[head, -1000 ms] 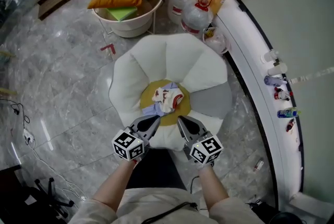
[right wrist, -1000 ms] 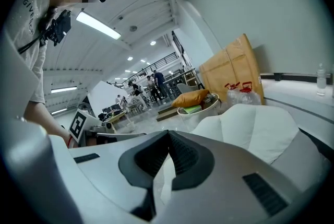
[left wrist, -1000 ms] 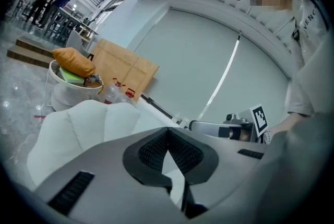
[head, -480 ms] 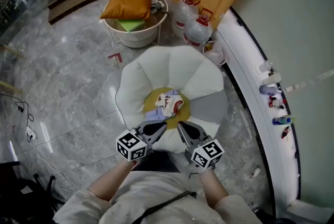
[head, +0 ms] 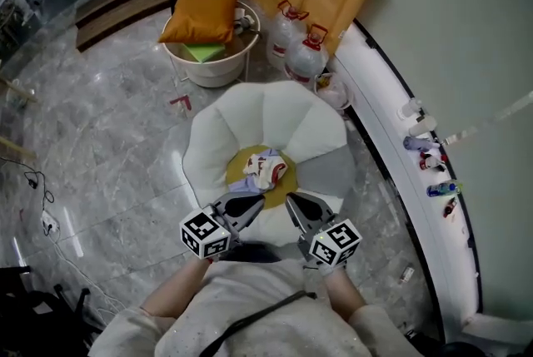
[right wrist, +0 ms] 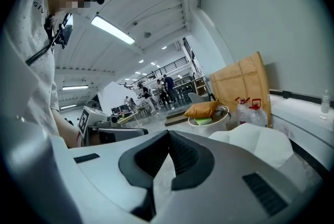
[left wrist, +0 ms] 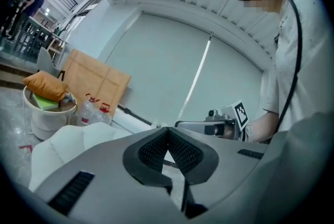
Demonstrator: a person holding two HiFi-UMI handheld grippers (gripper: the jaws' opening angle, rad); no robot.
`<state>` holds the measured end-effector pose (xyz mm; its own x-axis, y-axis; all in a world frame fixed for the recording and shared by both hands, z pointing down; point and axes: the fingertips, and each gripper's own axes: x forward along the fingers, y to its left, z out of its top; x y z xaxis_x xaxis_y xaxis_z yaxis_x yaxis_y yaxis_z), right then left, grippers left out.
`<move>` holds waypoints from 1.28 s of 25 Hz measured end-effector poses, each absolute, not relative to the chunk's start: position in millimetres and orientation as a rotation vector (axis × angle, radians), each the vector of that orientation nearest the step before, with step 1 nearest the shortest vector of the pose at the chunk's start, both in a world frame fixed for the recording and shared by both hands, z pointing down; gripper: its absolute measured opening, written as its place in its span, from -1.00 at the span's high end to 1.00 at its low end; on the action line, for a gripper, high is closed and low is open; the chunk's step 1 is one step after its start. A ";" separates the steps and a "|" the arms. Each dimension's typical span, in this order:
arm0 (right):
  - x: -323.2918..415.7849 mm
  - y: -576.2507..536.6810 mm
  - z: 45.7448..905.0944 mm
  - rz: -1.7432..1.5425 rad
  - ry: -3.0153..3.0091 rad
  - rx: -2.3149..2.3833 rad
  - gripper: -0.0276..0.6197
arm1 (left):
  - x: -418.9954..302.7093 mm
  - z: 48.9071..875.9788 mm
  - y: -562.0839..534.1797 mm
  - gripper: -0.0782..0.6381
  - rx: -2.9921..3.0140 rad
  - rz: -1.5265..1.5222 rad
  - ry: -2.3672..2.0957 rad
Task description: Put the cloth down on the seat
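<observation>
The left hand-held gripper (head: pixel 250 202) is closed and empty, the cloth (head: pixel 265 170) lies bunched on the yellow middle of the white seat (head: pixel 279 110), and the right hand-held gripper (head: pixel 293 200) is closed on nothing too, so I judge the only risk to be a stray tip snagging the cloth and dragging it off.

Item one, cloth (head: pixel 265 171): I log one crumpled bundle, white and pale blue with red patches. It lies loose in a heap on the seat's yellow middle, well inside the rim.

Item two, seat (head: pixel 250 110): round and low, with white padded petals and one grey petal at its right edge.
</observation>
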<state>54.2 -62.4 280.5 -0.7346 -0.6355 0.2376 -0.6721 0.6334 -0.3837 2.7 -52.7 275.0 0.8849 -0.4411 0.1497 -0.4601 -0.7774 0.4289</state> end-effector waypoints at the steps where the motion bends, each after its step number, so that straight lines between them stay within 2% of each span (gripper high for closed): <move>1: 54.8 -60.6 274.8 0.691 -2.775 1.106 0.86 | 3.2 269.6 -49.6 0.74 2.608 0.052 -0.646; 11: 55.4 -40.1 236.5 0.642 -2.857 1.073 0.86 | -22.7 237.1 -42.1 0.74 2.648 -0.035 -0.723; 32: 48.2 -14.1 249.6 0.679 -2.846 1.045 0.86 | -22.2 241.4 -16.1 0.74 2.628 -0.029 -0.694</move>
<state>48.2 -14.1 249.6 -0.7731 -0.6086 0.1786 -0.6237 0.6781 -0.3889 -22.2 -16.1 241.4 0.8752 -0.4763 0.0850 -0.4674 -0.7871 0.4025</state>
